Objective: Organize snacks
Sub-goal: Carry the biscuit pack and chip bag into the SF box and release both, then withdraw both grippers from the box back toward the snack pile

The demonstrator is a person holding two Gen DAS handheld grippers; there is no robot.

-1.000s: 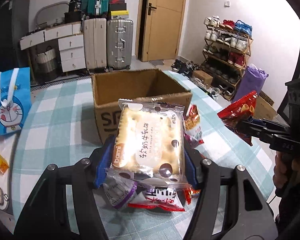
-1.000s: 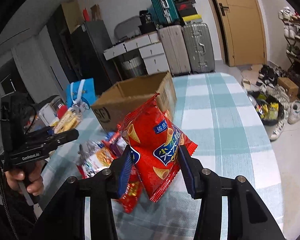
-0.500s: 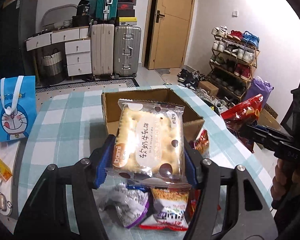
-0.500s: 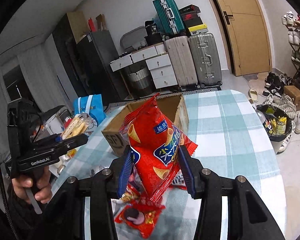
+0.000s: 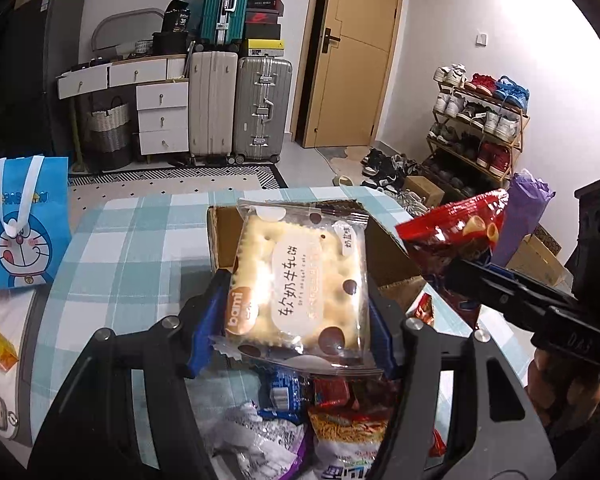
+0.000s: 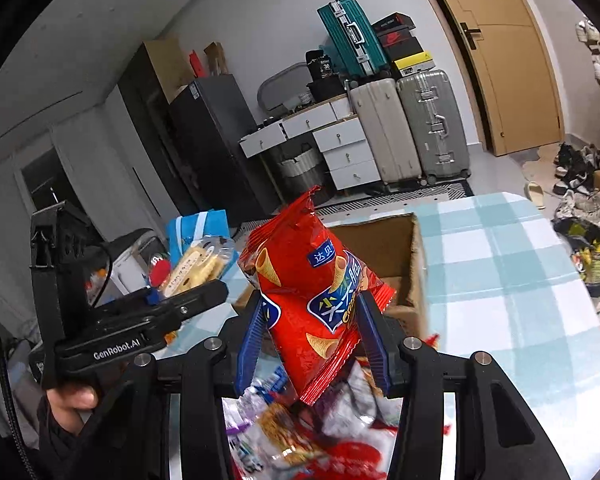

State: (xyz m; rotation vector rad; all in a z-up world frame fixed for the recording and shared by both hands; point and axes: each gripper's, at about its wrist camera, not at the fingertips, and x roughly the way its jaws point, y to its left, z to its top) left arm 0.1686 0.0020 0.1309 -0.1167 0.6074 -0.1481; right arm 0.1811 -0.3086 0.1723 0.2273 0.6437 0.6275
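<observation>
As both packets are heading for the open brown cardboard box (image 5: 388, 256), the left gripper (image 5: 296, 316) is pinching a clear-wrapped cracker pack (image 5: 300, 280) above it. The right gripper (image 6: 312, 332) is clamping a red crinkly chip bag (image 6: 312, 292) beside the box.

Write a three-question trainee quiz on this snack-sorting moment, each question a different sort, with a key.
1. True or false: the left tongs are shut on the cracker pack.
2. What do the right tongs hold? A) blue gift bag B) red cone-snack bag C) nothing
3. Fill in: the open cardboard box stands on the ____ tablecloth, beyond the snack pile.

Key: 1 true; 2 B; 3 checked
</observation>
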